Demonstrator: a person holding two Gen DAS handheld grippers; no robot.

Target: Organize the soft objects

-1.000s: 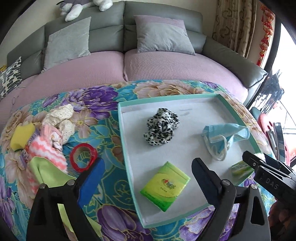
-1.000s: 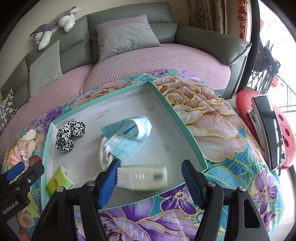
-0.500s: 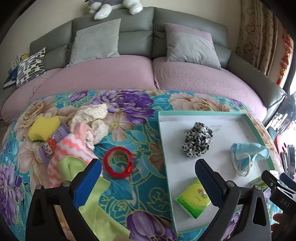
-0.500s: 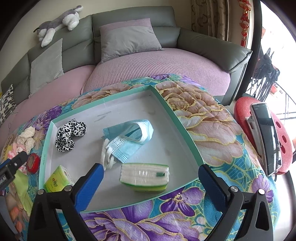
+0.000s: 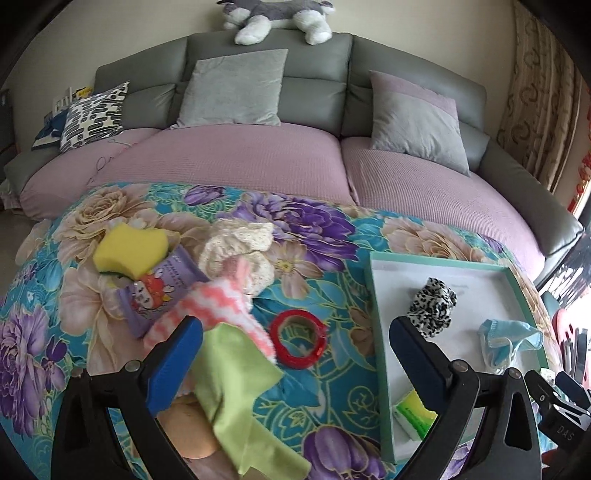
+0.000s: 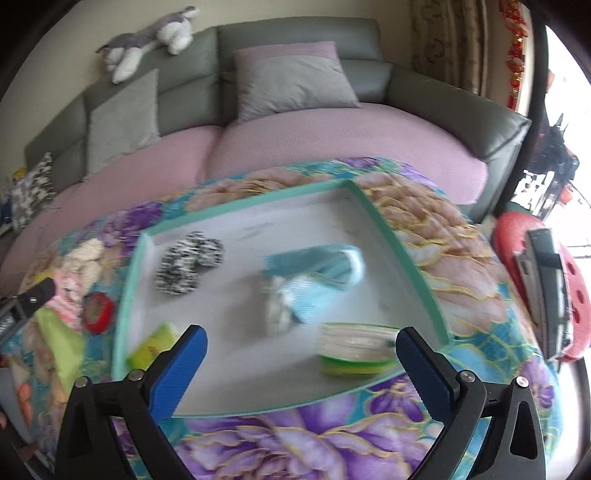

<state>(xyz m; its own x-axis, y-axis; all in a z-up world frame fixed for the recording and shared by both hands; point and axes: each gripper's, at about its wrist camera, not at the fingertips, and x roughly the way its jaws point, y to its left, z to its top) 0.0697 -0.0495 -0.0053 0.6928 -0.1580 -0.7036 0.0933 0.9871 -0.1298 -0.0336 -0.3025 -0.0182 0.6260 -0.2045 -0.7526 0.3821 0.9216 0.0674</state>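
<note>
A teal-rimmed white tray [image 6: 400,243] lies on the floral blanket and holds a leopard scrunchie [image 6: 188,262], a blue face mask [image 6: 314,273], a clear tissue pack [image 6: 356,349] and a green tissue pack [image 6: 153,347]. My right gripper [image 6: 301,362] is open and empty above the tray's near edge. My left gripper [image 5: 295,354] is open and empty over the pile left of the tray [image 5: 376,332]: a lime cloth [image 5: 236,380], a pink zigzag cloth [image 5: 214,306], a red tape ring [image 5: 297,343], a cream crochet piece [image 5: 240,247], a yellow sponge [image 5: 131,251] and a purple packet [image 5: 155,291].
A grey sofa with a mauve seat [image 5: 240,162] and cushions runs behind the blanket, a plush dog [image 5: 277,14] on its back. A red stool [image 6: 543,291] with a dark device stands to the right. A peach soft item [image 5: 192,428] lies under the lime cloth.
My left gripper has swung left from over the tray to over the pile of cloths. My right gripper opened, let go of the clear tissue pack in the tray and drew back.
</note>
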